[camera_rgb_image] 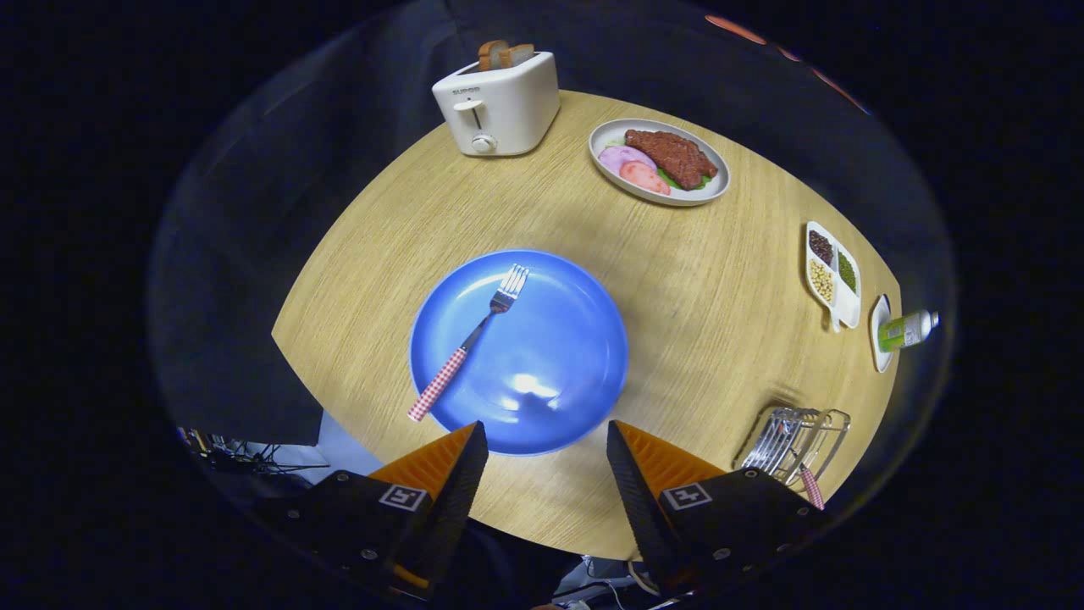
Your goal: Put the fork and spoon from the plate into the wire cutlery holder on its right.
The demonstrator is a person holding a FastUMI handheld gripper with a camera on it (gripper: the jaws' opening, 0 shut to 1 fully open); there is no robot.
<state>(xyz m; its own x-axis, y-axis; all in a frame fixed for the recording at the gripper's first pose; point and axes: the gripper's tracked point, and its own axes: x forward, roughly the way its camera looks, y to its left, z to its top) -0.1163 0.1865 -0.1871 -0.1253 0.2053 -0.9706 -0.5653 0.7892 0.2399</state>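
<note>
Gripper (546, 453) hangs above the near edge of the round wooden table (677, 280), its 2 fingers spread wide with nothing between them but the near rim of the blue plate (542, 356). Fork (468, 341) lies on the plate's left half, tines pointing away toward the toaster (498, 103), checked handle (436, 385) reaching over the plate rim on the near left. Wire cutlery holder (796, 440) stands to the right of the plate, just beyond the right finger; a second checked handle (813, 487) (likely the spoon's, bowl not visible) sticks out of it. Farther back: oval dish of food (659, 161), 3-section tray (832, 273), green bottle (904, 330).
</note>
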